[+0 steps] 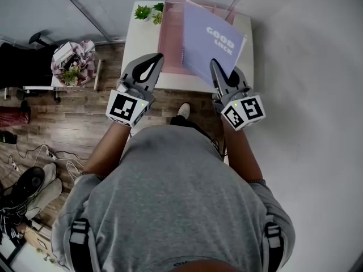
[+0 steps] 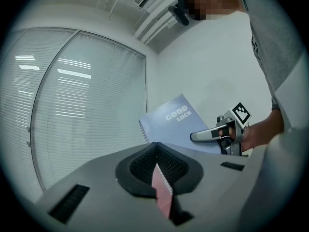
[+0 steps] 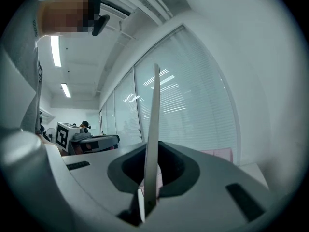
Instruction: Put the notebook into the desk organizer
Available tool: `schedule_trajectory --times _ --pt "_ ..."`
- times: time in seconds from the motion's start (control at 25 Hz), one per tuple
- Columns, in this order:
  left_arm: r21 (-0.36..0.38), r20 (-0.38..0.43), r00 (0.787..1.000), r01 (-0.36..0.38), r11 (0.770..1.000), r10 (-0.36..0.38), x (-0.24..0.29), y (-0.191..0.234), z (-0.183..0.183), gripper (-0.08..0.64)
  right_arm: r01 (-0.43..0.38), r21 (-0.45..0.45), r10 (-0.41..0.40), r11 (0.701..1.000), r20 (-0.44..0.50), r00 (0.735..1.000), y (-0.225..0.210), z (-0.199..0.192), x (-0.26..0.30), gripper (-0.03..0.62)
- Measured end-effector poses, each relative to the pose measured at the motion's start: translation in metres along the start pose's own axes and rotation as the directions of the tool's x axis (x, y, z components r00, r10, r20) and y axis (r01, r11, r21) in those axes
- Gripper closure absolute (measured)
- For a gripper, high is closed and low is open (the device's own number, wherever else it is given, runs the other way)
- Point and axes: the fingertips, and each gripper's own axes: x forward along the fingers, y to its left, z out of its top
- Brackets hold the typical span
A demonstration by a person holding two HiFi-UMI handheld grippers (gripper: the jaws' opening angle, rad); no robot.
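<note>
The lavender spiral notebook [image 1: 212,41] marked "GOOD LUCK" stands tilted in the air over the pink desk organizer [image 1: 170,38] on the white desk [image 1: 139,44]. My right gripper [image 1: 215,66] is shut on its lower edge. In the right gripper view the notebook [image 3: 153,129] rises edge-on from between the jaws [image 3: 150,178]. My left gripper [image 1: 157,58] is at the organizer's left front corner with its tips together [image 2: 157,145]. A pink sliver shows in the gap behind them; I cannot tell whether it is pinched. The left gripper view shows the notebook [image 2: 174,122] and the right gripper [image 2: 203,136].
A small green plant [image 1: 148,11] sits at the desk's back left. A basket of flowers [image 1: 74,61] stands on a low stand left of the desk. Cables and shoes lie on the wooden floor [image 1: 34,152]. A white wall [image 1: 306,67] runs along the right.
</note>
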Motion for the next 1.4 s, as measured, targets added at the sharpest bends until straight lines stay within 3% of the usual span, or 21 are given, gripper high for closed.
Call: schedule_trajectory --times 0.32,0.56,0.68,0.8,1.12,1.4 --pt "0.032 -0.001 0.997 -0.077 0.997 0.077 0.040 0.016 0.000 0.540 -0.108 0.092 0.113 0.990 -0.048 0.992 -0.036 0.001 0.038 0.554" --pt "0.036 0.040 0.989 -0.142 0.989 0.140 0.061 0.022 0.007 0.540 -0.166 0.236 0.191 0.958 -0.087 0.978 -0.054 -0.003 0.056 0.554" --pt "0.032 0.024 0.988 -0.151 0.988 0.150 0.067 0.031 0.006 0.540 -0.179 0.323 0.223 0.929 -0.103 0.969 -0.062 -0.008 0.070 0.552" --pt "0.034 0.009 0.989 -0.146 0.989 0.146 0.072 0.041 0.000 0.540 -0.208 0.435 0.268 0.876 -0.081 0.960 -0.065 -0.016 0.083 0.552" --pt "0.013 0.001 0.994 -0.105 0.994 0.105 0.094 0.078 -0.021 0.540 -0.143 0.606 0.280 0.783 -0.137 0.950 -0.079 -0.048 0.122 0.552" --pt "0.001 0.008 0.999 -0.051 0.999 0.051 0.112 0.098 -0.018 0.540 -0.037 0.650 0.282 0.759 -0.278 0.918 -0.082 -0.070 0.140 0.551"
